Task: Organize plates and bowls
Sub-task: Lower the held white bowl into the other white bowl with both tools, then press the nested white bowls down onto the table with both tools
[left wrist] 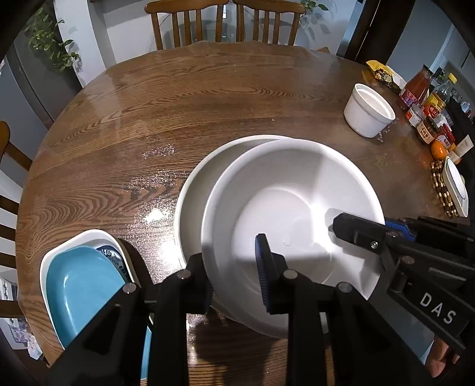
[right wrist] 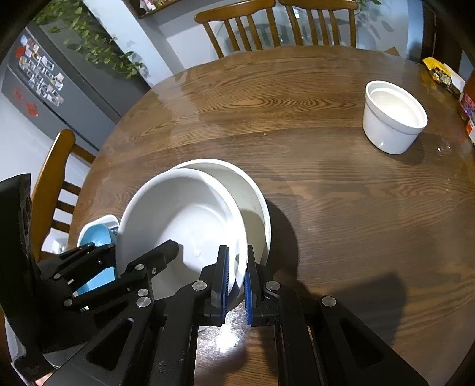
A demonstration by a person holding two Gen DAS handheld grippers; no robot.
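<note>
A large white bowl [left wrist: 285, 213] [right wrist: 184, 213] is held tilted above a second white bowl [left wrist: 202, 184] [right wrist: 252, 193] that rests on the round wooden table [left wrist: 166, 98]. My left gripper [left wrist: 234, 276] is shut on the near-left rim of the upper bowl. My right gripper [right wrist: 236, 279] is shut on its right rim and also shows in the left wrist view [left wrist: 356, 228]. A small white straight-sided bowl [left wrist: 368, 111] [right wrist: 393, 117] stands apart at the far right. A blue plate [left wrist: 80, 288] [right wrist: 98, 237] lies stacked in a white dish at the near left.
Sauce bottles and jars [left wrist: 427, 101], an orange [left wrist: 438, 148], a snack bag [left wrist: 384, 74] [right wrist: 442, 74] and a white tray [left wrist: 455, 187] line the table's right edge. Wooden chairs [left wrist: 225, 23] [right wrist: 279, 23] stand behind and to the left.
</note>
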